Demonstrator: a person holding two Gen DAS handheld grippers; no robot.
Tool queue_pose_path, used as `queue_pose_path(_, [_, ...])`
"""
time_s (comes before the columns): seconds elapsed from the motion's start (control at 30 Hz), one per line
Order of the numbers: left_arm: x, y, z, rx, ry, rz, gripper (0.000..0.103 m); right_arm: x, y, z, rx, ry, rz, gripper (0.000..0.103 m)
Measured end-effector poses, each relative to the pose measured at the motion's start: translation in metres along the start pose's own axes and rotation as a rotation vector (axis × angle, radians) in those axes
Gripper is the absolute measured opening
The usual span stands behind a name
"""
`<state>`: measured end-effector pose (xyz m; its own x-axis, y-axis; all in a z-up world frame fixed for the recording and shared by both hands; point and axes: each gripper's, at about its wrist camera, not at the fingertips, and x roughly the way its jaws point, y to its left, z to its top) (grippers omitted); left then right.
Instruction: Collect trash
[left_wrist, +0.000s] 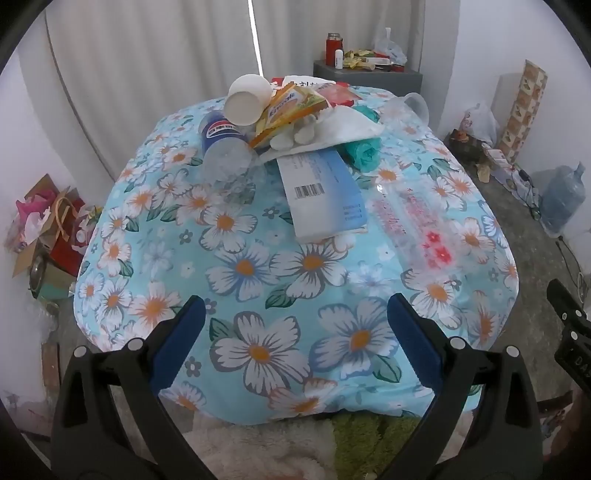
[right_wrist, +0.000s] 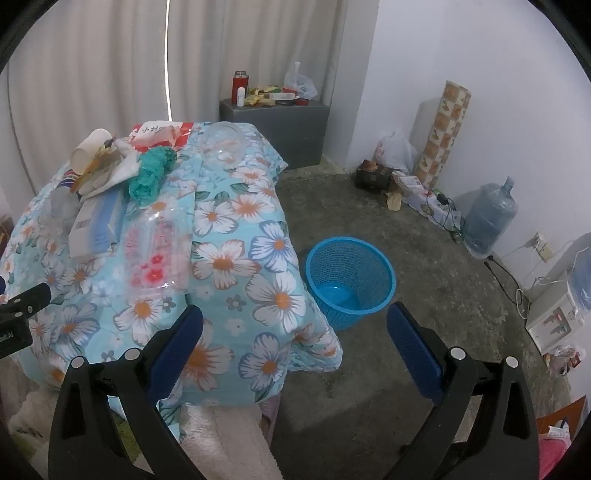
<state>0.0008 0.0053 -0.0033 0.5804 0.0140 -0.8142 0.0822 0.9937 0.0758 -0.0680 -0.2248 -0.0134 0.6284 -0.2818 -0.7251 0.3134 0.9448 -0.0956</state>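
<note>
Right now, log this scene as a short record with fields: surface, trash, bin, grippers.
surface: table under a blue floral cloth
trash: heap at the far end with a white paper cup, a clear plastic bottle with a blue label, a white and blue barcoded box, crumpled teal plastic; a clear plastic tray lies apart
bin: blue mesh basket on the floor beside the table, empty
grippers: left gripper open, empty; right gripper open, empty
</note>
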Motion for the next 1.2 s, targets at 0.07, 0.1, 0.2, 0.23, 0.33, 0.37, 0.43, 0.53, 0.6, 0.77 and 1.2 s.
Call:
queue_pose_path(0.07, [0.0003, 0.0005, -0.0002, -0.001, 0.001, 0.001, 0.095, -0.0002, 0.0001, 0.0003, 0.001, 0.000, 0.000, 0.097])
queue_pose_path(0.1, [0.0000, 0.0005, 0.0001, 0.000, 0.001, 0.000, 0.095, -0.0003, 0.0003, 0.0005, 0.001, 0.001, 0.000, 0.097])
queue_pose_path(0.2, [0.0000, 0.0009, 0.0002, 0.002, 0.001, -0.001, 0.095, -0.0006, 0.0007, 0.0009, 0.002, 0.001, 0.001, 0.097])
queue_pose_path(0.23, [0.0000, 0.0013, 0.0000, 0.002, 0.000, -0.001, 0.095, -0.0005, 0.0009, 0.0010, 0.002, 0.001, 0.002, 0.097])
queue_pose_path(0.33, [0.0001, 0.0019, 0.0002, 0.002, 0.001, -0.001, 0.095, -0.0009, 0.0013, 0.0014, 0.002, 0.001, 0.001, 0.097])
queue_pose_path(0.37, [0.0003, 0.0021, 0.0003, 0.002, 0.002, -0.001, 0.095, -0.0009, 0.0015, 0.0015, 0.002, 0.000, 0.001, 0.097])
queue_pose_path(0.43, [0.0000, 0.0020, 0.0003, -0.001, 0.003, 0.000, 0.095, -0.0011, 0.0016, 0.0017, 0.002, 0.001, 0.001, 0.097])
queue_pose_path(0.53, [0.0000, 0.0013, 0.0002, 0.000, 0.001, 0.000, 0.095, -0.0011, 0.0015, 0.0018, 0.002, 0.001, 0.000, 0.097])
queue_pose_path(0.6, [0.0000, 0.0016, 0.0003, 0.000, 0.002, -0.001, 0.095, -0.0010, 0.0014, 0.0018, 0.004, 0.001, 0.001, 0.097])
queue_pose_path(0.77, [0.0002, 0.0020, 0.0000, 0.001, 0.003, -0.001, 0.095, -0.0010, 0.0018, 0.0017, 0.003, 0.000, 0.001, 0.097])
queue_pose_path(1.2, [0.0002, 0.0023, 0.0000, 0.001, 0.004, 0.000, 0.095, -0.0007, 0.0018, 0.0018, 0.003, 0.000, 0.002, 0.097])
